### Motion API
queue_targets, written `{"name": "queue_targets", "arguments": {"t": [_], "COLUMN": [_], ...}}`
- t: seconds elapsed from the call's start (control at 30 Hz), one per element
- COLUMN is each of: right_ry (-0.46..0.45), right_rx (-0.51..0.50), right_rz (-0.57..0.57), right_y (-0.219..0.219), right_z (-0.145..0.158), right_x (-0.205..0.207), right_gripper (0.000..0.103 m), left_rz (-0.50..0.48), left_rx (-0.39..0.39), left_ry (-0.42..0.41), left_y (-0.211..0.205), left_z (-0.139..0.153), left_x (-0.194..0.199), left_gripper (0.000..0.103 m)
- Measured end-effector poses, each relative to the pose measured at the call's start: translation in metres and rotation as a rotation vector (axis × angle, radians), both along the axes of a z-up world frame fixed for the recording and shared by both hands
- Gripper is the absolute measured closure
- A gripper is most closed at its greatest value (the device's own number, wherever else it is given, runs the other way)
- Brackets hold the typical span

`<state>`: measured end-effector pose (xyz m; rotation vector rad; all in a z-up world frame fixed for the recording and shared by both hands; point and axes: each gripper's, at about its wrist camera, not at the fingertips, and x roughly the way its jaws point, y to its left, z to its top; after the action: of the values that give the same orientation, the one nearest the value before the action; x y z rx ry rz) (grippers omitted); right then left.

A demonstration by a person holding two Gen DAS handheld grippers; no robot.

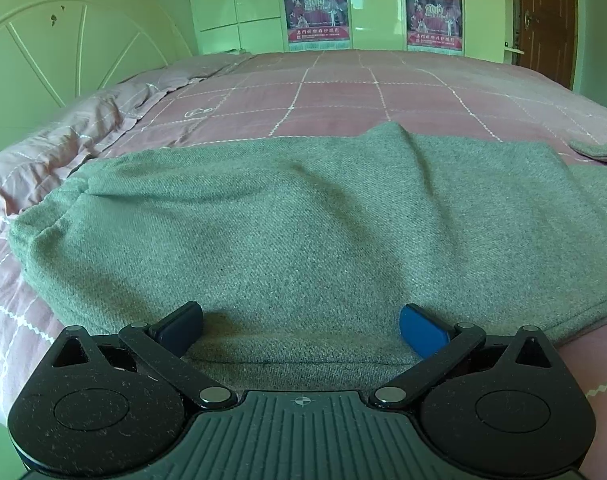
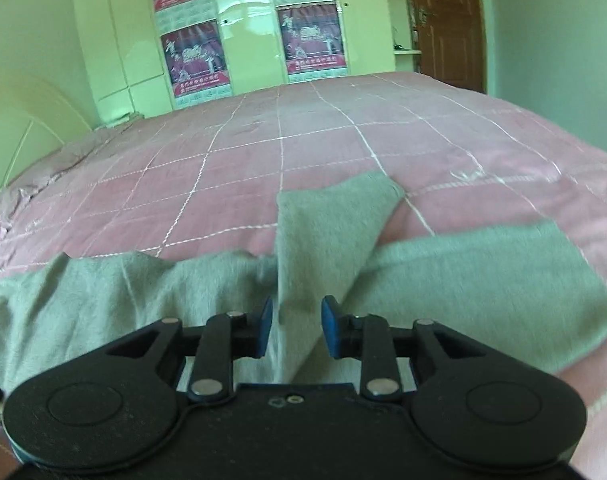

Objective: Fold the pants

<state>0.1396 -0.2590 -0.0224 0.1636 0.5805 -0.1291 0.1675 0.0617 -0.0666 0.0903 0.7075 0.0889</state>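
A pink quilted bedspread (image 1: 343,92) covers the bed; at twelve o'clock stands a glossy cream wardrobe (image 1: 239,4) with red posters (image 1: 317,10), a brown wooden door (image 1: 547,20) at two o'clock.

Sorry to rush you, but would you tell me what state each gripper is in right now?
Left gripper: open wide over the grey pants, holding nothing.
Right gripper: fingers narrowly apart around a raised fold of the pants; grip cannot be told.
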Motion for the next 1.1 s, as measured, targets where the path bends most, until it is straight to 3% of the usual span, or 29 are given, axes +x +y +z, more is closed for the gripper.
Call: {"name": "queue_targets", "arguments": {"t": [0.1,0.17,0.3,0.4,0.47,0.53,0.6,0.8,0.83,0.87,0.9,1.0,1.1], "right_ry": [0.060,0.056,-0.024,0.030,0.127,0.098,0.042,0.023,0.036,0.047,0.045,-0.036,-0.129], "right_rx": [-0.118,-0.112,-0.020,0.128,0.139,0.146,0.038,-0.378,-0.434,-0.470,-0.462,-0.225,0.202], "right_rz": [0.019,0.009,-0.067,-0.142,-0.158,-0.152,-0.130,0.016,0.026,0.031,0.035,-0.065,-0.285], "right_y": [0.007,-0.002,-0.022,-0.041,-0.049,-0.050,-0.037,0.008,0.011,0.011,0.006,-0.034,-0.104], "right_z": [-0.008,-0.004,0.017,-0.004,-0.028,-0.024,-0.009,0.000,-0.002,-0.002,0.001,0.028,0.023], "right_x": [0.026,0.025,-0.025,-0.056,-0.052,-0.052,-0.049,-0.001,0.008,0.015,0.018,0.003,-0.049], "right_gripper": [0.089,0.103,0.103,0.102,0.091,0.086,0.078,0.079,0.081,0.090,0.103,0.103,0.103], "left_rz": [-0.003,-0.005,-0.006,-0.008,-0.009,-0.011,-0.011,-0.009,-0.010,-0.011,-0.011,-0.012,-0.010], "left_rx": [-0.007,-0.009,-0.013,-0.014,-0.015,-0.018,-0.020,-0.019,-0.019,-0.019,-0.019,-0.019,-0.017], "left_ry": [0.000,0.001,-0.003,-0.005,-0.005,-0.004,-0.005,-0.007,-0.007,-0.006,-0.006,-0.007,-0.012], "left_y": [0.002,0.003,0.005,0.006,0.006,0.007,0.007,0.006,0.006,0.006,0.006,0.006,0.006], "left_z": [0.000,0.000,-0.001,-0.002,-0.002,-0.001,-0.001,-0.002,-0.002,-0.002,-0.002,-0.002,-0.003], "left_x": [0.001,0.001,0.002,0.003,0.003,0.003,0.002,0.002,0.002,0.002,0.002,0.002,0.002], "left_gripper": [0.000,0.000,0.000,0.000,0.000,0.000,0.000,0.000,0.000,0.000,0.000,0.000,0.000]}}
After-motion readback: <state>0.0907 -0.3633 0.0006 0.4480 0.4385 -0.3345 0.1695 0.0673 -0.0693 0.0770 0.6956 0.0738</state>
